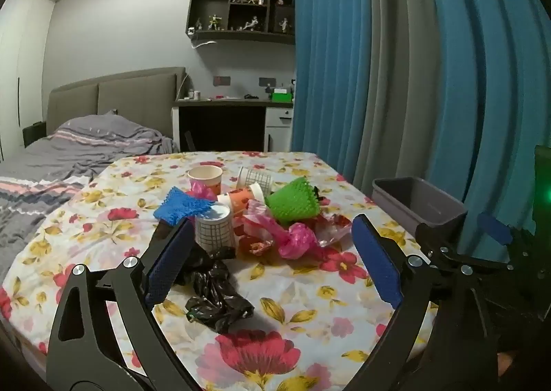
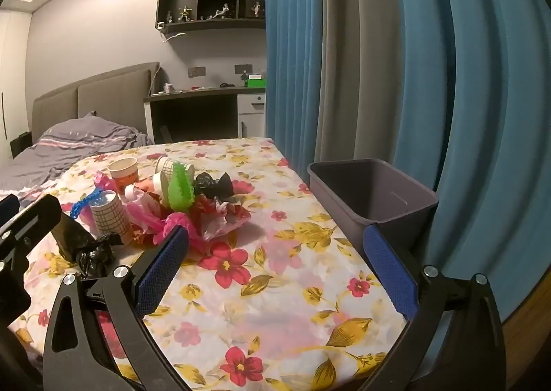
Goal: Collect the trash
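A pile of trash lies on the floral tablecloth (image 1: 292,287): a checked paper cup (image 1: 215,225), an upright paper cup (image 1: 205,177), a green foam net (image 1: 292,201), a blue foam net (image 1: 182,205), pink plastic (image 1: 296,239) and a crumpled black bag (image 1: 215,291). My left gripper (image 1: 272,246) is open, its jaws either side of the black bag, just short of the pile. My right gripper (image 2: 275,250) is open and empty over bare cloth, right of the pile (image 2: 165,205). A grey bin (image 2: 372,191) stands at the table's right edge, by the right gripper's right finger.
Blue and grey curtains (image 1: 413,81) hang close behind the bin. A bed (image 1: 69,150) lies to the left, beyond the table. A desk (image 1: 234,115) and a wall shelf stand at the back. The right gripper shows at the right of the left wrist view (image 1: 475,253).
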Action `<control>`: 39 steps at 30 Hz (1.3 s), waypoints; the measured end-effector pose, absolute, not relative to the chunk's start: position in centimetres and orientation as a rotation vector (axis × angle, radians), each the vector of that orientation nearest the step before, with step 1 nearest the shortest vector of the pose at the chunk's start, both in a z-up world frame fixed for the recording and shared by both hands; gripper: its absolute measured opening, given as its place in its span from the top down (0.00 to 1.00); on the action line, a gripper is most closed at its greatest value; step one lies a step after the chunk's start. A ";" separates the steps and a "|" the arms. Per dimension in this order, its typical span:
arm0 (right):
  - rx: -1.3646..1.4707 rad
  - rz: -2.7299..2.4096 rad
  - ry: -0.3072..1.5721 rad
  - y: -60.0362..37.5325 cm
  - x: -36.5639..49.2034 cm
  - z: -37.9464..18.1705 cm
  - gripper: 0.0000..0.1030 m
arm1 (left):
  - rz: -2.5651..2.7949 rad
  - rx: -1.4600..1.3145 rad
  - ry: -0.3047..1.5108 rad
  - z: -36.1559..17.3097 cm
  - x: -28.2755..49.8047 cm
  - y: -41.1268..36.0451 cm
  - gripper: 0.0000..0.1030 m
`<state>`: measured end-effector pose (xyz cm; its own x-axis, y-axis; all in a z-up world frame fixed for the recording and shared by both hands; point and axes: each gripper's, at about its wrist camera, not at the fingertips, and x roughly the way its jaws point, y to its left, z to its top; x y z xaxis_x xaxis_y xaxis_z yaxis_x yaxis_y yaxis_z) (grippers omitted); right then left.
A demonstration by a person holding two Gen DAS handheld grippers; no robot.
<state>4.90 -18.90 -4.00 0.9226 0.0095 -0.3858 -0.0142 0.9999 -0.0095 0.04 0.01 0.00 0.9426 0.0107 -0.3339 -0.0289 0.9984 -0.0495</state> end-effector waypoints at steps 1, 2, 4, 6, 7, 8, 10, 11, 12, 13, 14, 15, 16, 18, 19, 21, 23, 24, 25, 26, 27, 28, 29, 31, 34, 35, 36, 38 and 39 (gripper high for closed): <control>-0.017 0.011 0.392 -18.9 4.9 -4.0 0.05 | 0.021 -0.055 0.341 0.0 0.1 0.1 0.11; -0.015 0.012 0.388 -18.9 4.9 -4.0 0.05 | 0.021 -0.049 0.316 0.0 -0.1 0.0 0.11; -0.014 0.011 0.389 -19.0 4.9 -4.0 0.05 | 0.024 -0.042 0.321 0.4 0.1 -0.8 0.11; -0.013 0.008 0.391 -19.1 4.8 -3.9 0.05 | 0.027 -0.038 0.326 -0.1 0.5 -1.4 0.11; -0.012 0.009 0.390 -19.1 4.9 -3.9 0.05 | 0.026 -0.040 0.326 -0.5 0.5 -1.5 0.11; -0.012 0.009 0.391 -19.1 4.8 -3.9 0.05 | 0.027 -0.038 0.329 -0.5 0.6 -1.9 0.11; -0.013 0.007 0.391 -19.1 4.7 -3.8 0.05 | 0.023 -0.055 0.332 -0.6 0.7 -1.5 0.11; -0.013 0.007 0.391 -19.0 4.6 -3.7 0.05 | 0.017 -0.067 0.329 -0.5 0.4 -0.9 0.11; -0.014 0.006 0.391 -18.9 4.5 -3.7 0.05 | 0.020 -0.065 0.329 -0.5 0.4 -1.1 0.11; -0.013 0.006 0.390 -18.8 4.4 -3.6 0.05 | 0.014 -0.074 0.330 -0.4 0.3 -0.6 0.11; -0.013 0.005 0.390 -18.7 4.3 -3.6 0.05 | 0.011 -0.084 0.331 -0.2 0.2 -0.2 0.11; -0.012 0.005 0.390 -18.8 4.3 -3.6 0.05 | 0.011 -0.085 0.331 -0.2 0.2 -0.1 0.11; -0.010 0.006 0.391 -19.3 4.9 -3.6 0.05 | 0.010 -0.086 0.330 -0.2 0.1 0.0 0.11; -0.008 0.009 0.389 -19.3 4.8 -3.7 0.05 | 0.012 -0.084 0.330 -0.2 0.1 0.1 0.11; -0.008 0.006 0.389 -19.3 4.8 -3.7 0.05 | 0.011 -0.084 0.333 -0.1 0.2 0.0 0.11; -0.006 0.006 0.389 -19.5 4.7 -3.5 0.05 | 0.010 -0.086 0.335 -0.2 0.1 0.1 0.11; -0.006 0.005 0.388 -19.5 4.7 -3.4 0.05 | 0.011 -0.085 0.337 -0.2 0.2 0.0 0.11; -0.007 0.004 0.387 -19.6 4.7 -3.4 0.05 | 0.014 -0.084 0.337 -0.2 0.2 0.0 0.11; -0.006 0.001 0.385 -19.5 4.6 -3.4 0.05 | 0.015 -0.082 0.338 -0.2 0.3 0.0 0.11; -0.005 0.000 0.386 -19.5 4.7 -3.4 0.05 | 0.016 -0.082 0.340 -0.3 0.4 0.0 0.11; -0.004 0.000 0.385 -19.5 4.7 -3.4 0.05 | 0.016 -0.081 0.342 -0.3 0.4 0.0 0.11; -0.004 -0.001 0.385 -19.5 4.7 -3.5 0.05 | 0.017 -0.079 0.343 -0.3 0.5 -0.1 0.11; -0.003 -0.002 0.385 -19.5 4.8 -3.5 0.05 | 0.017 -0.079 0.343 -0.3 0.5 -0.1 0.11; -0.002 -0.004 0.383 -19.5 4.7 -3.4 0.05 | 0.016 -0.080 0.342 -0.3 0.5 0.0 0.11; 0.000 -0.003 0.382 -19.5 4.7 -3.3 0.05 | 0.017 -0.080 0.343 -0.3 0.5 0.0 0.11; 0.001 -0.004 0.381 -19.6 4.7 -3.4 0.05 | 0.017 -0.080 0.344 -0.3 0.5 -0.1 0.11; 0.001 -0.005 0.380 -19.6 4.7 -3.4 0.05 | 0.017 -0.080 0.344 -0.3 0.5 0.0 0.11; 0.000 -0.004 0.381 -19.6 4.7 -3.4 0.05 | 0.019 -0.080 0.344 -0.3 0.5 -0.1 0.11; 0.000 -0.004 0.381 -19.6 4.7 -3.4 0.05 | 0.017 -0.081 0.344 -0.3 0.5 -0.1 0.11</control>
<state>4.71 -19.60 -3.38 0.9282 -0.0040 -0.3720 0.0041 1.0000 -0.0004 0.48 -0.14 -0.28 0.9412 0.0028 -0.3379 -0.0304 0.9966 -0.0763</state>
